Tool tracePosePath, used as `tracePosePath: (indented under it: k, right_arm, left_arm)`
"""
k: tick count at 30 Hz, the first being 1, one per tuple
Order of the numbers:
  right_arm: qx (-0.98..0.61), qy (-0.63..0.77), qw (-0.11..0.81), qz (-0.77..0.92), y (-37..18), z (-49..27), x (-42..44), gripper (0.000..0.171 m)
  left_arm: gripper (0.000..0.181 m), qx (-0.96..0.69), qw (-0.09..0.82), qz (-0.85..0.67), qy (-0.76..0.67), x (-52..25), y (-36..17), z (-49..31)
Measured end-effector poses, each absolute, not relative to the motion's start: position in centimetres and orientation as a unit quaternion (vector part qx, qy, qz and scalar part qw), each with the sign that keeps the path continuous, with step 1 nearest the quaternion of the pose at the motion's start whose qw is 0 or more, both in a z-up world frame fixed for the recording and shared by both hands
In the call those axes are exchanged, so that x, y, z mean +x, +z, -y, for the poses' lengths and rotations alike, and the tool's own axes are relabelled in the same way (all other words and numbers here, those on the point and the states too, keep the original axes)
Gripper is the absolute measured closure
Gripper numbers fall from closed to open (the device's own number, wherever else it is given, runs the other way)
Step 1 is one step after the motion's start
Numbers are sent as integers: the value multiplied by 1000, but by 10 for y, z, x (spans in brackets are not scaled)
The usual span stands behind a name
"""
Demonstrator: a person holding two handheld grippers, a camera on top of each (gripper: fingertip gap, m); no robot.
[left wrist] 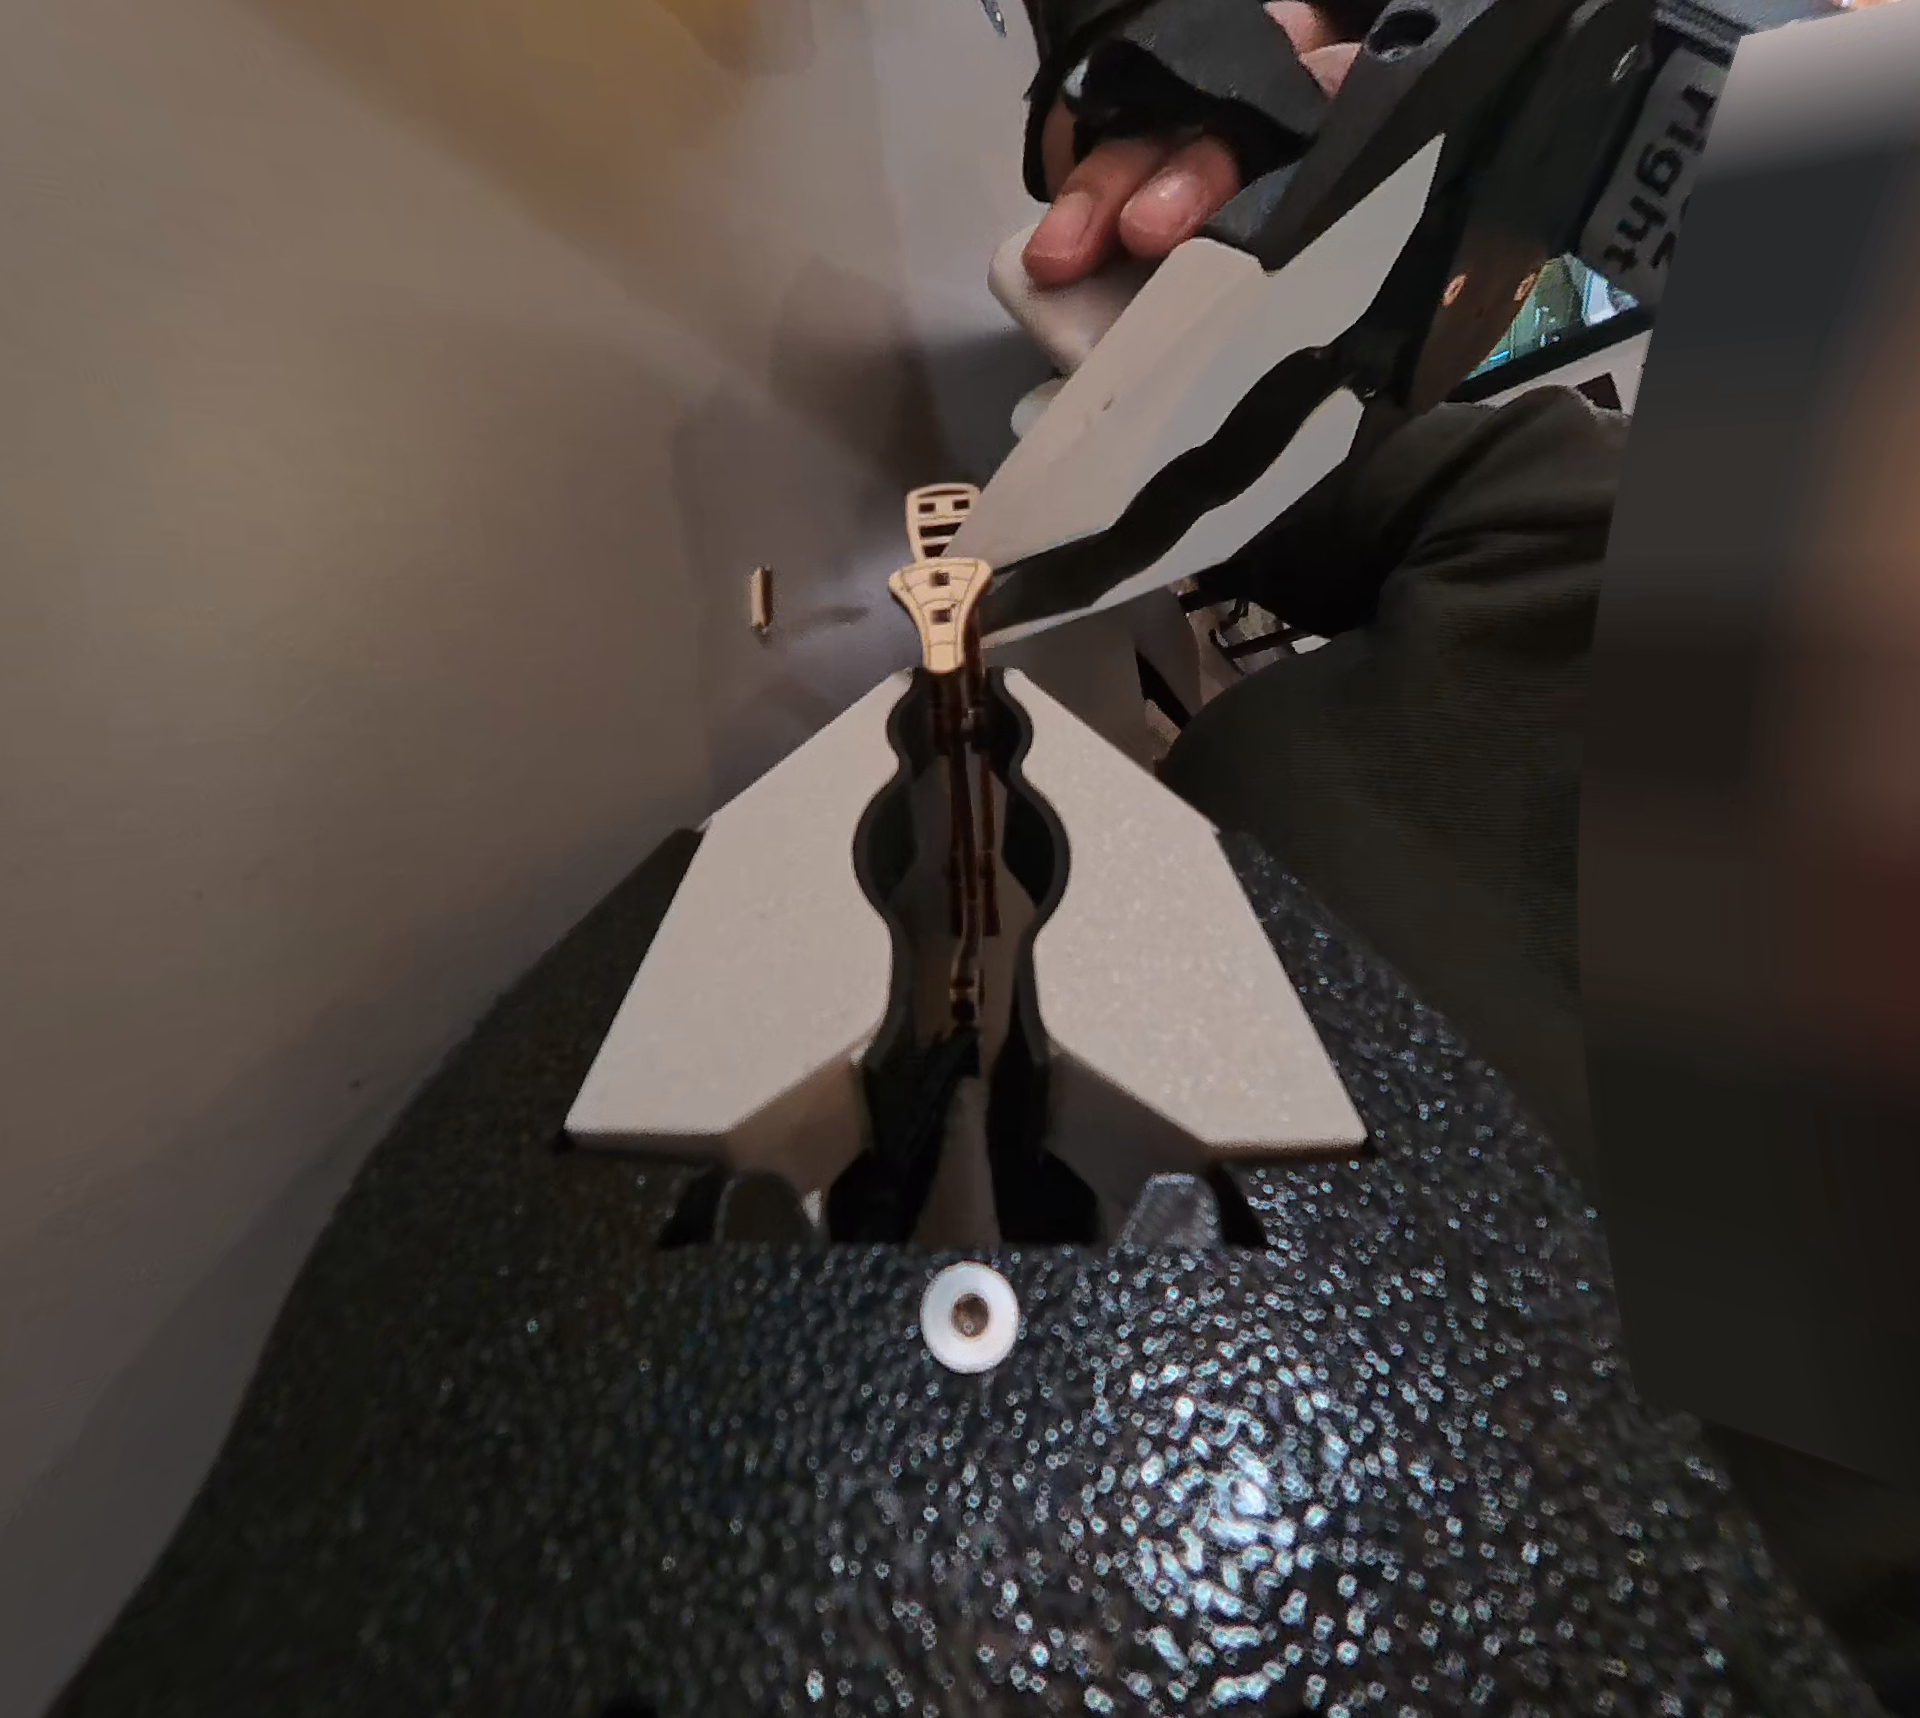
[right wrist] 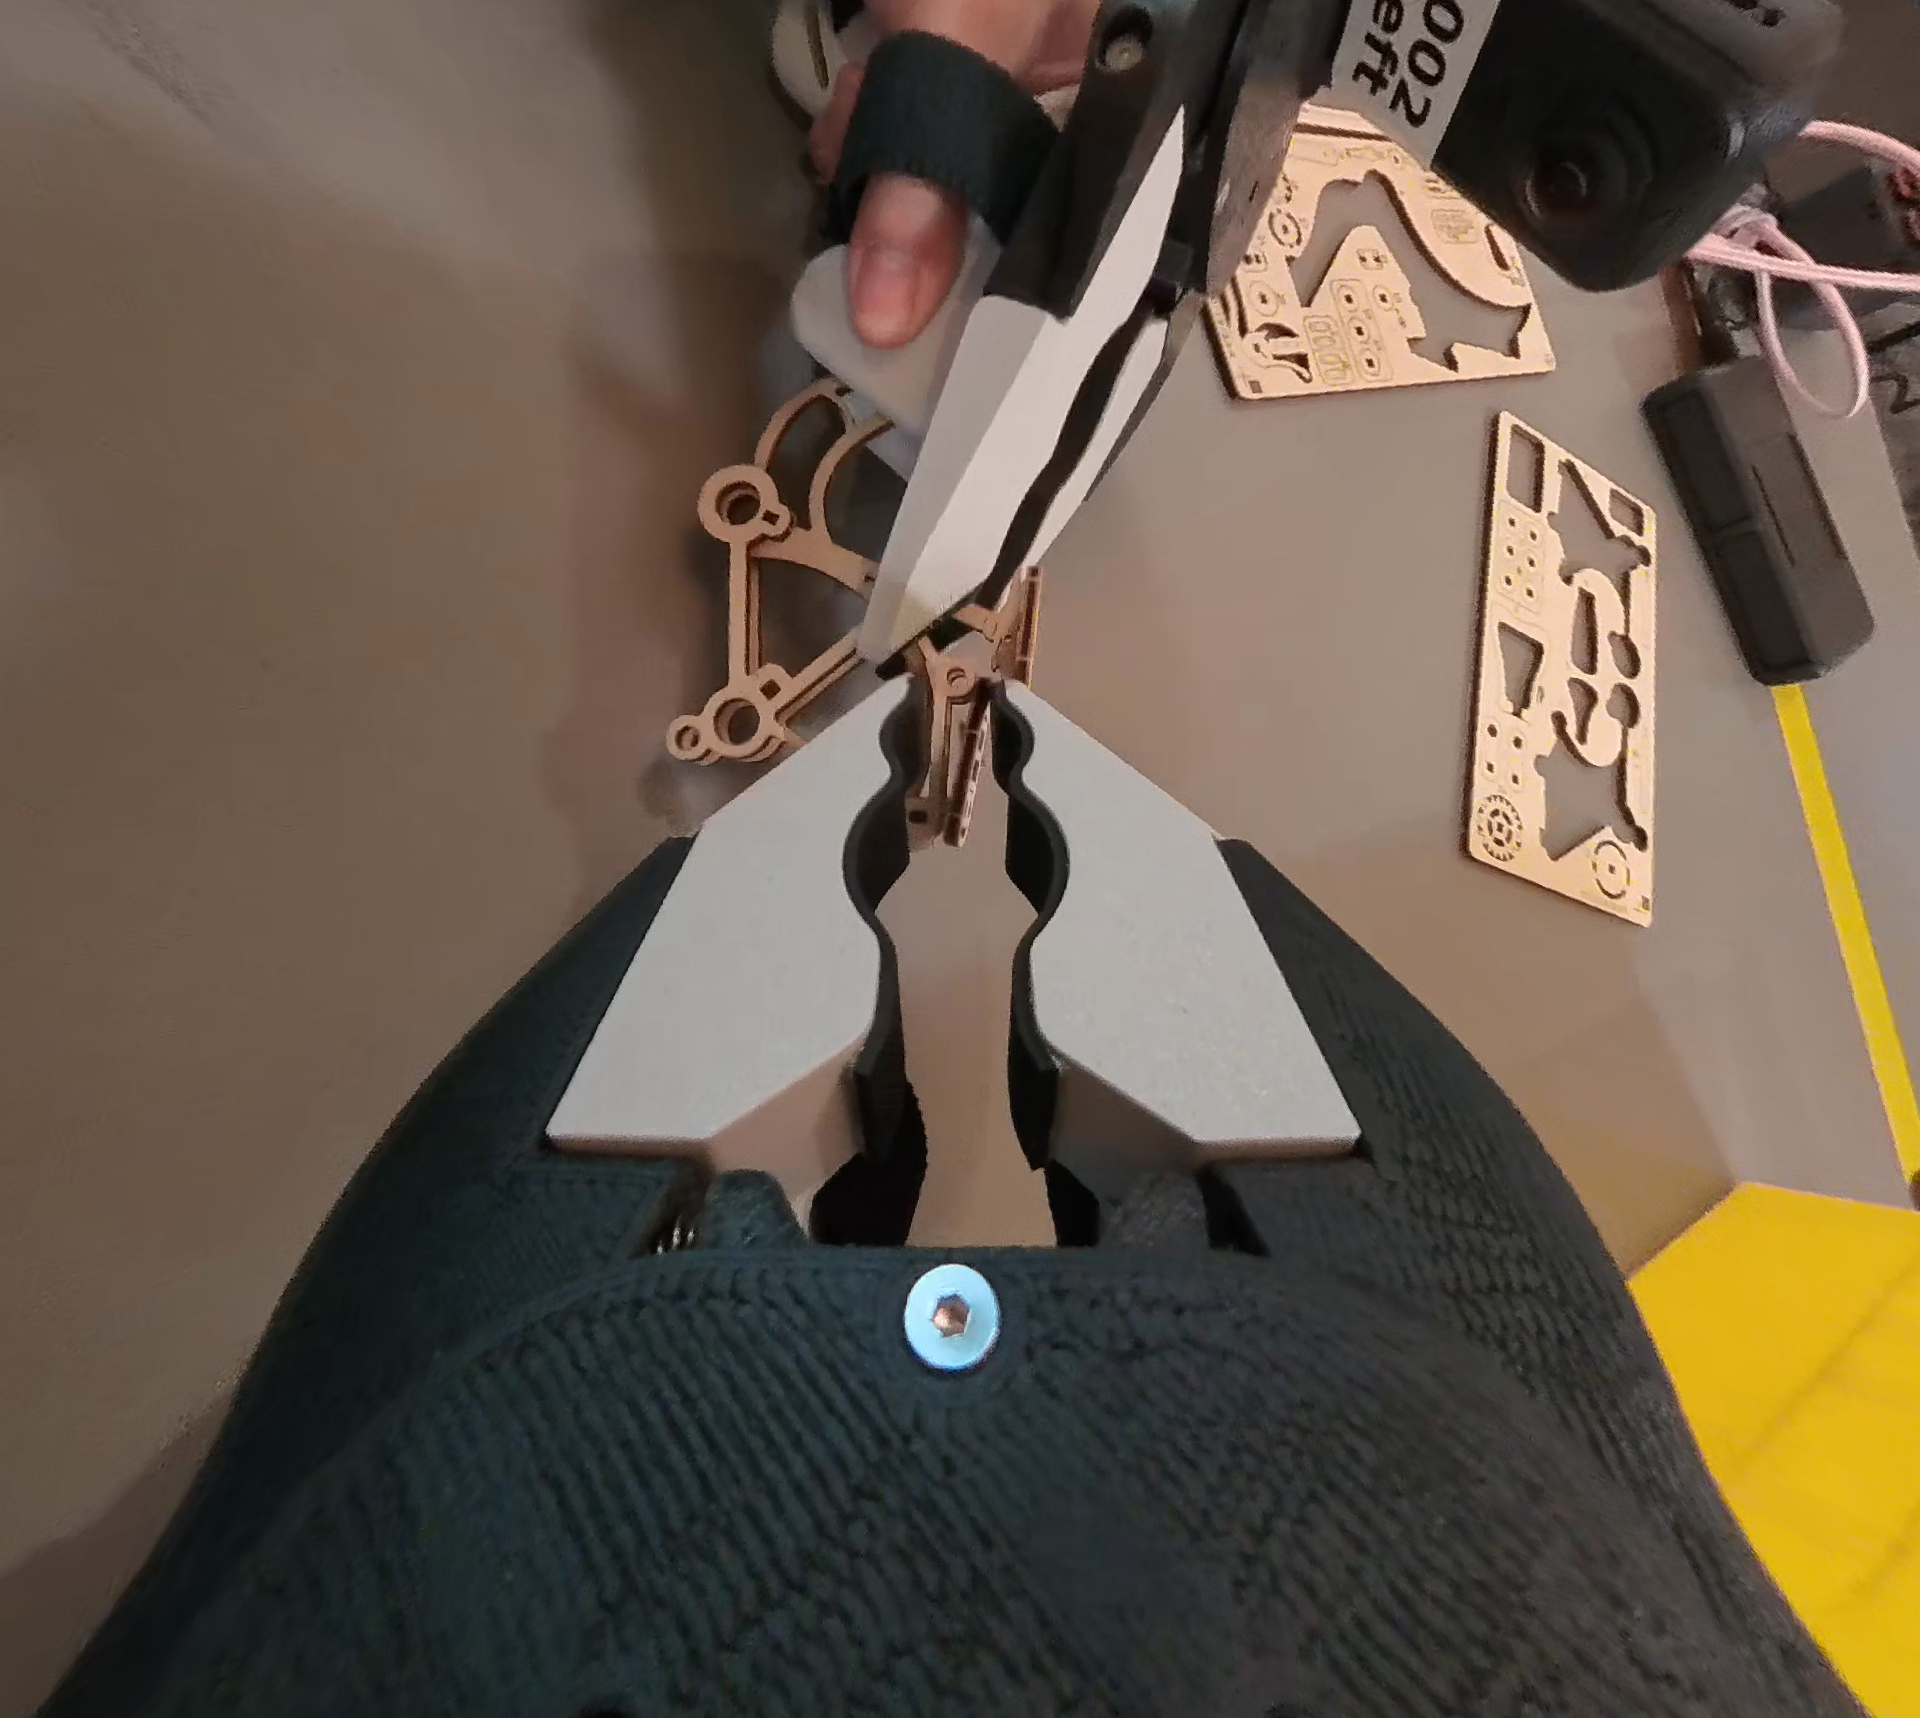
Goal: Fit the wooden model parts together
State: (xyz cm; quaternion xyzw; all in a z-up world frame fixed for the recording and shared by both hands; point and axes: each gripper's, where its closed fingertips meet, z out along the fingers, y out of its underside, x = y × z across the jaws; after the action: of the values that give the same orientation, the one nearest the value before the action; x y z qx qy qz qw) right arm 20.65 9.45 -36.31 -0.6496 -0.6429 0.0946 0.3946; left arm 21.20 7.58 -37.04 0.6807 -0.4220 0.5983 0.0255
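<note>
Clamping down with the left gripper (left wrist: 956,681) on a layered wooden strip (left wrist: 961,837), pinched edge-on along the fingers, fan-shaped head poking out just past the tips. Closing in with the right gripper (right wrist: 951,697) too, jaws drawn narrow around a small wooden part (right wrist: 943,775) held right at the tips. Meeting tip to tip now, both pieces held off the table (right wrist: 312,318) and touching or near enough.

Risking a lot here, judging by how thin these pieces are. Pushing at an angle likely jamming the tab beside its slot, or snapping the strip's narrow neck. Squeezing so near the very tips possibly letting the small part swivel or pop loose. Crowding the joint with both sets of fingers, probably hiding the alignment.

Getting the strip's head and layers only from the left wrist view, plus a spare fan-shaped piece (left wrist: 940,520) and a tiny offcut (left wrist: 764,598) lying ahead of the tips. Getting the rest only from the right wrist view: a ringed wooden frame (right wrist: 748,619) left of the fingers, two punched-out sheets (right wrist: 1558,681) off to the right.
</note>
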Motion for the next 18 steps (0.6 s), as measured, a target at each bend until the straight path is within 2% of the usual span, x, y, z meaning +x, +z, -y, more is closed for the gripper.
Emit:
tracePosePath:
  k: [18]
  right_arm:
    - [-652, 79, 388, 647, -368, -94, 208, 164]
  left_arm:
    - [174, 684, 30, 428, 590, 211, -374, -74]
